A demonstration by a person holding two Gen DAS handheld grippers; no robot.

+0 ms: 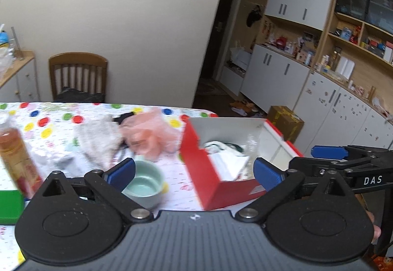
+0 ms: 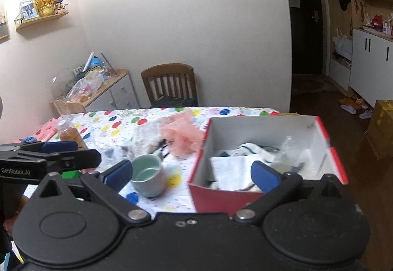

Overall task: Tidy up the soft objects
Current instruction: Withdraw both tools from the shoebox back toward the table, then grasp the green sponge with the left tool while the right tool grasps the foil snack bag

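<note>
A red box with a white inside stands at the table's right edge and holds white cloth and clear plastic. A pink mesh puff and a grey-white fuzzy cloth lie on the dotted tablecloth left of the box. My left gripper is open and empty, held above the table's near side. My right gripper is open and empty, above the box's near left corner. Each gripper shows at the edge of the other's view.
A pale green cup stands near the front, left of the box. An amber bottle and a green object are at the left. A wooden chair stands behind the table. A cardboard box is on the floor.
</note>
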